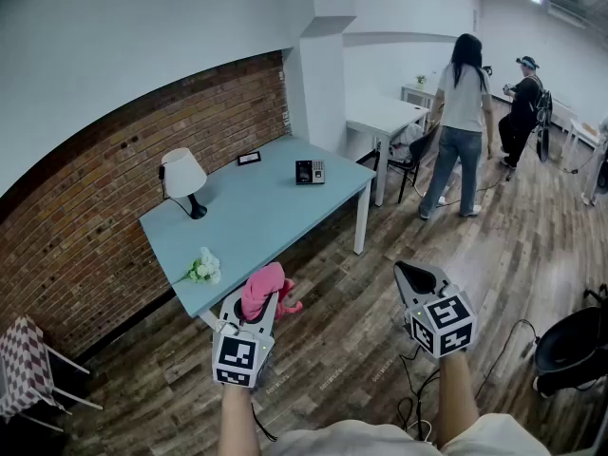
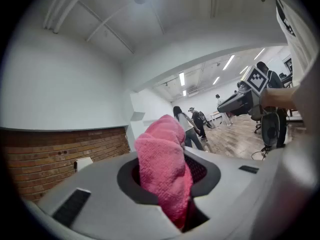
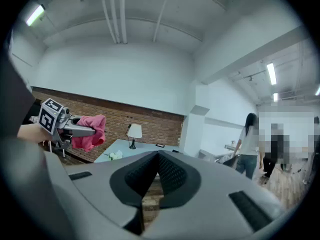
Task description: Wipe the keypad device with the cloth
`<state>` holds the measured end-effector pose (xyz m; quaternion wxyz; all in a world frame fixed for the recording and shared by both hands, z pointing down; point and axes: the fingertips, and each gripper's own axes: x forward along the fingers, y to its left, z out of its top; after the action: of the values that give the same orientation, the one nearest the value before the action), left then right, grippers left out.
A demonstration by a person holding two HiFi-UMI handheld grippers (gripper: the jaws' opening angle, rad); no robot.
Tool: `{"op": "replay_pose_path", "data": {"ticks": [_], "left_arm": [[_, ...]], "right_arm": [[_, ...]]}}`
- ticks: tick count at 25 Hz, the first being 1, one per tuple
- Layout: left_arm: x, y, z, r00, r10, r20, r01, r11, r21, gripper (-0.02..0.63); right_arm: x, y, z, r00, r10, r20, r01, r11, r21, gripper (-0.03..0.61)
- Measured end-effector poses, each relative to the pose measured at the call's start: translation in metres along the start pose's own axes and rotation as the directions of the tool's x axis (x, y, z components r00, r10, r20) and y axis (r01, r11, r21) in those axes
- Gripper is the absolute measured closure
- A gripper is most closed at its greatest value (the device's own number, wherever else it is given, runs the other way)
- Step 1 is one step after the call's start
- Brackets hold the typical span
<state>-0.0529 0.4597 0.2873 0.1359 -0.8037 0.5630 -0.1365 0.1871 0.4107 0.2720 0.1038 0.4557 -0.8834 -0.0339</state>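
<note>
With left gripper (image 1: 258, 310), pinches pink cloth (image 1: 265, 285); with right gripper (image 1: 407, 271), nothing, jaws closed together. Stands well apart from keypad device (image 1: 309, 171) on blue table (image 1: 256, 218). Could drop loose cloth on approach, or bump lamp (image 1: 182, 177).

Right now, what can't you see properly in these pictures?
Keypad device: head view, too small and far to read its keys or screen.
Cloth: left gripper view, its lower end is hidden inside the left gripper.
Checkered chair: head view, cut off by the left edge.
</note>
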Motion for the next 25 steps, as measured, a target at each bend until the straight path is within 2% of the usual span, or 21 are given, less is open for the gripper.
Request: {"op": "replay_pose_path", "data": {"ticks": [5,11,25], "left_arm": [[0.001,-0.005,-0.007,1.000,-0.018,-0.011,0.018,1.000,0.019,0.489],[0.001,0.001,-0.003,0.999,-0.031,-0.007,0.031,0.999,0.014,0.489],[-0.021,0.006,-0.031,0.995,-0.094,-0.035,0.094,0.995,-0.023,0.489]], "right_arm": [[0.001,0.006,-0.008,1.000,-0.005,-0.007,0.005,1.000,-0.018,0.558],[0.004,0.020,-0.005,0.999,0.039,-0.020,-0.038,0.999,0.004,0.558],[-0.004,0.053,-0.017,0.999,-0.017,-0.044,0.019,0.999,0.041,0.558]]}}
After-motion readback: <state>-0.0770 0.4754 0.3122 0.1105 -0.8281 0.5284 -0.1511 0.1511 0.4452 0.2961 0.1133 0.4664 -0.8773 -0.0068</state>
